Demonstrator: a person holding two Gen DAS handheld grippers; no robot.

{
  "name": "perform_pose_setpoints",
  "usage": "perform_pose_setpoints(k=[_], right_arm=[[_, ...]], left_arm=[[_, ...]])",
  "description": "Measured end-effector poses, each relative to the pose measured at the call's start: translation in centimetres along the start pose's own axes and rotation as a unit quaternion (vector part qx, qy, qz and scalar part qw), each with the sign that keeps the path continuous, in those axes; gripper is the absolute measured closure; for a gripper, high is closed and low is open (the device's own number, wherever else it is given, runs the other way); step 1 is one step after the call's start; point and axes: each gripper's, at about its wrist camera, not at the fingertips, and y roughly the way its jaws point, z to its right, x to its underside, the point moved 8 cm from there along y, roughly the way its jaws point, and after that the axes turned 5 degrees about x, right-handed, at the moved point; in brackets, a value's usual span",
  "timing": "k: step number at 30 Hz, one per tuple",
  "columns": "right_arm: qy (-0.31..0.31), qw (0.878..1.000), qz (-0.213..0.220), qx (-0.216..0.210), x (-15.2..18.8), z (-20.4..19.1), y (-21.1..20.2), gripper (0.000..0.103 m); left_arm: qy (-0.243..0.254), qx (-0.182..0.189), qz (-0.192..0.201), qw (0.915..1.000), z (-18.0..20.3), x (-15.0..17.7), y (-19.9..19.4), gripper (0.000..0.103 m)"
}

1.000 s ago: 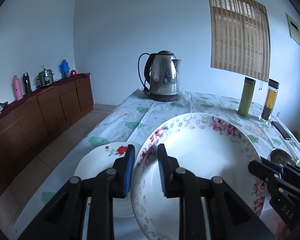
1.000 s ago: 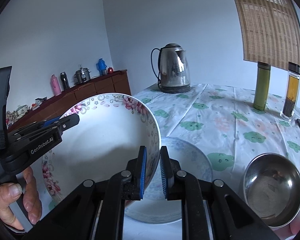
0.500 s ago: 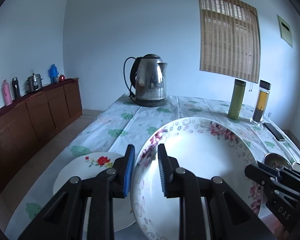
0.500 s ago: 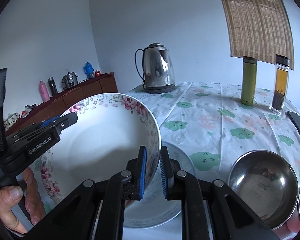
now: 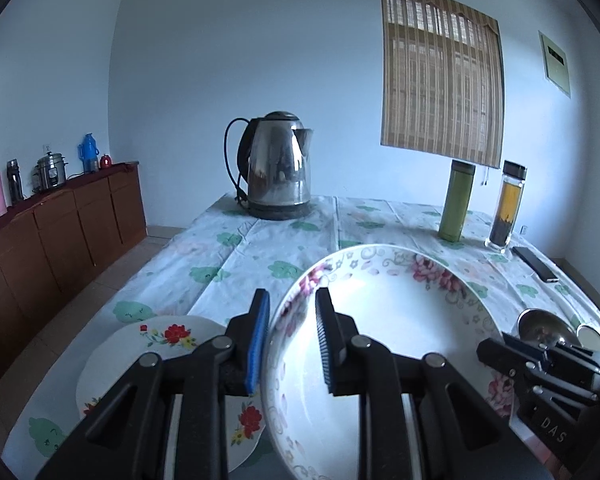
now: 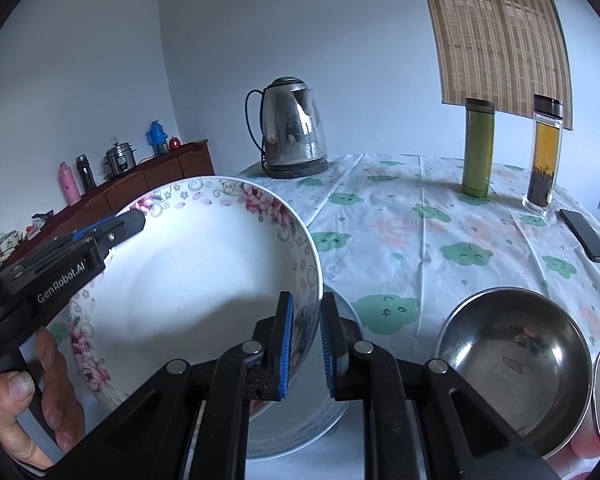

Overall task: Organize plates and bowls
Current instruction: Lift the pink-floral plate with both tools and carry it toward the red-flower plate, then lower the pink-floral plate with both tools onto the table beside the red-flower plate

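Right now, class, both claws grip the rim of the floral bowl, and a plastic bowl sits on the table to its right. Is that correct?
Not quite. The bowl to the right is shiny steel, not plastic, as the right wrist view shows. Both the left claw and the right claw do grip the floral bowl.

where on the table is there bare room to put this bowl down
Bare cloth runs from the kettle to the green flask. Crowded near the edge: white plate, steel bowl, flowered plate.

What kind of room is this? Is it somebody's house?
Probably a home dining or kitchen room: a table with a flowery cloth, an electric kettle on it, and a wooden sideboard holding flasks and a cooker.
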Motion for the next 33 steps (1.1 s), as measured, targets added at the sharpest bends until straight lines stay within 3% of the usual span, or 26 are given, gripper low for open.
perform_pose_setpoints(k=[33], right_arm=[[0.011, 0.998, -0.044, 0.040, 1.4, 1.9, 2.0, 0.087]], left_arm=[[-0.006, 0.041, -0.100, 0.9941, 1.1, 3.5, 4.7, 0.083]])
